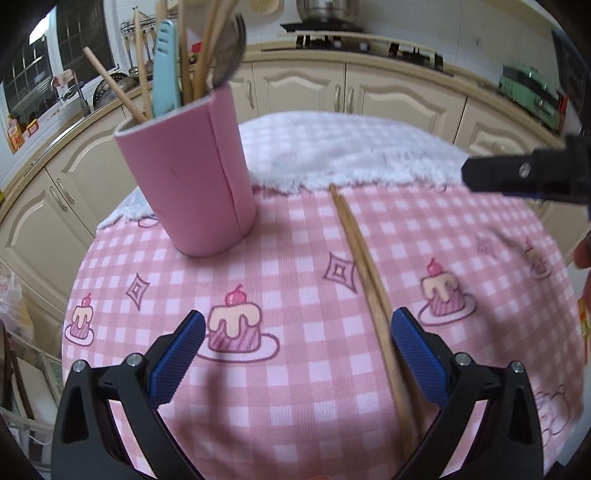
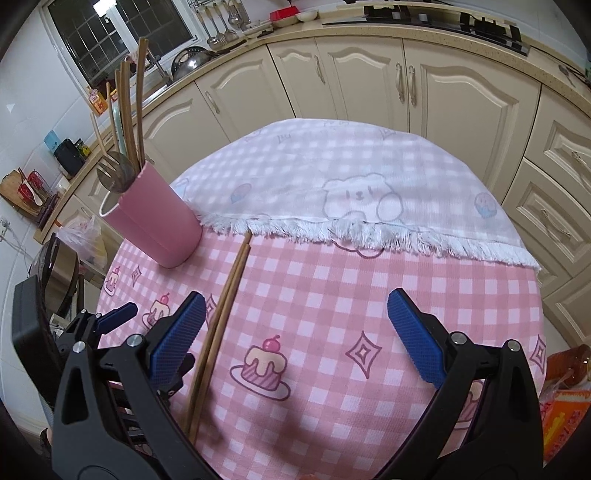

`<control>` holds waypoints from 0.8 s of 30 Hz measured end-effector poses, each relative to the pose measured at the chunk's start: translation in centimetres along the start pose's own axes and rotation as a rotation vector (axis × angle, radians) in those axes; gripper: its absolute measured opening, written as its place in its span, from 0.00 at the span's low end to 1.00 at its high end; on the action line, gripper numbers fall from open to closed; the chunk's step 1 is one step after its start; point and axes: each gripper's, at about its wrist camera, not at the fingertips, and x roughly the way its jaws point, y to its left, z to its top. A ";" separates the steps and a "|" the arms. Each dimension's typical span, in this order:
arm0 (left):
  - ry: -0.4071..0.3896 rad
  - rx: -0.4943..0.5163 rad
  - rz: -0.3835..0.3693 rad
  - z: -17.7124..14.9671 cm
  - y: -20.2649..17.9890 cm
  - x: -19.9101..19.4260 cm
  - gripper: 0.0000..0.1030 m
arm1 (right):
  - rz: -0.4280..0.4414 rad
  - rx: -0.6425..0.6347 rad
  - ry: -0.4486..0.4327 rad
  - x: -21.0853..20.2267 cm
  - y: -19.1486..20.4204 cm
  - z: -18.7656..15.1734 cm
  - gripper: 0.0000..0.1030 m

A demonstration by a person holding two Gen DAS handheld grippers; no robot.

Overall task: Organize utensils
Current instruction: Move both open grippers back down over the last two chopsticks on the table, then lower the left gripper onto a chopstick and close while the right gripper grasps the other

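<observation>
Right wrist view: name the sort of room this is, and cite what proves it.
Most likely a home kitchen. Cream cabinets run under a countertop, ladles hang by the window, and a gas hob sits on the counter.

Chopsticks (image 1: 364, 273) are lying side by side on the tablecloth (image 1: 295, 387), running away from the cameras toward the fringed towel (image 1: 351, 155), which is covering the table's far part. Holder (image 1: 188, 173) is standing upright to the left of the chopsticks, at the towel's near edge, with utensils (image 1: 166, 70) standing in it. Left gripper (image 1: 297, 345) is sitting above the cloth left of the chopsticks; right gripper (image 2: 295, 325) to their right. Cabinets (image 2: 369, 74) are standing behind the table.
</observation>
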 end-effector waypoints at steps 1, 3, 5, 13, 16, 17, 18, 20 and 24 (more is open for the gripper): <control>0.012 0.005 0.003 -0.1 -0.1 0.4 0.96 | -0.002 0.000 0.003 0.2 -0.1 -0.1 0.94; 0.011 0.003 -0.006 -0.2 -0.1 0.6 0.96 | -0.006 0.001 0.012 0.4 -0.2 -0.2 0.94; 0.008 0.002 -0.007 0.0 -0.1 0.7 0.96 | -0.008 0.001 0.017 0.7 -0.2 -0.3 0.94; -0.003 0.035 0.005 1.1 -0.6 1.8 0.96 | -0.028 -0.020 0.039 1.5 0.2 -0.7 0.94; 0.016 0.037 -0.004 1.2 -0.6 2.6 0.96 | -0.031 -0.017 0.044 1.5 0.2 -0.8 0.94; 0.018 0.028 -0.012 1.3 -0.4 2.7 0.95 | -0.033 -0.016 0.044 1.6 0.2 -0.9 0.94; 0.024 0.018 -0.023 1.3 -0.2 2.8 0.95 | -0.037 -0.016 0.047 1.6 0.2 -0.9 0.94; 0.022 0.007 -0.017 1.3 0.3 2.8 0.95 | -0.044 -0.020 0.051 1.6 0.2 -1.0 0.94; 0.025 0.016 -0.019 1.5 1.4 2.8 0.92 | -0.072 -0.076 0.087 2.5 1.4 -1.4 0.94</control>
